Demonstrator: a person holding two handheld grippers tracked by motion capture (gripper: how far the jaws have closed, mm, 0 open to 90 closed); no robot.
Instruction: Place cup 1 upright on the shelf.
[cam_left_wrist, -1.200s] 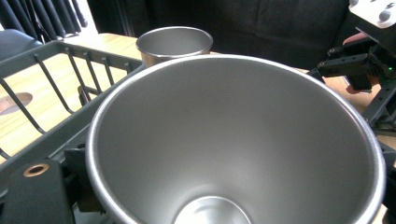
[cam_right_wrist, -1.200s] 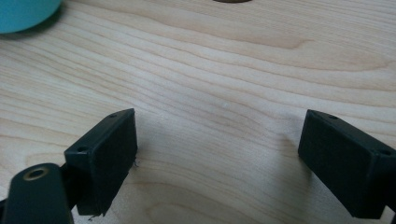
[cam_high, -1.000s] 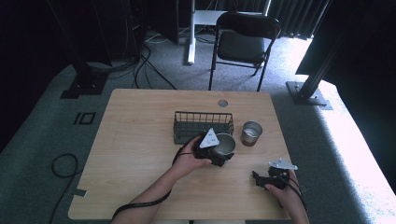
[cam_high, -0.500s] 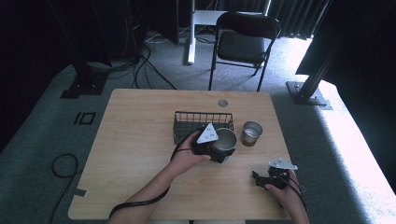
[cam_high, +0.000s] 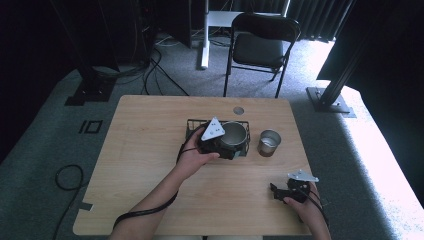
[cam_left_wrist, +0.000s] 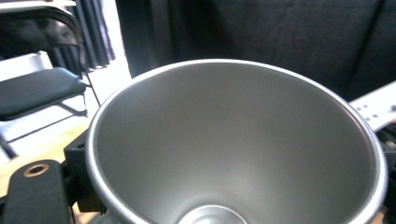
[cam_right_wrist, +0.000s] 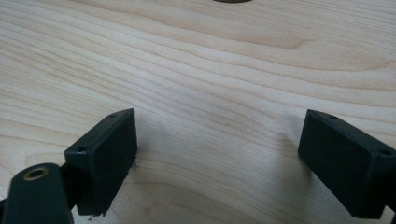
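Observation:
A steel cup (cam_high: 234, 134) is held mouth-up over the right part of a black wire basket (cam_high: 192, 125), with my left gripper (cam_high: 227, 146) shut on it. In the left gripper view the cup's bare inside (cam_left_wrist: 233, 149) sits between the two black jaws. A second, smaller steel cup (cam_high: 269, 142) stands upright on the table, just right of the basket. My right gripper (cam_high: 278, 192) lies near the table's front right corner. In the right gripper view it (cam_right_wrist: 219, 158) is open, with bare wood between its jaws.
The wooden table (cam_high: 145, 150) has a round cable grommet (cam_high: 238, 110) near its far edge. A black folding chair (cam_high: 261, 50) stands behind the table. Cables lie on the grey carpet to the left.
My left gripper has carried the steel cup away from the person, from in front of the basket to over it. The right gripper has stayed put.

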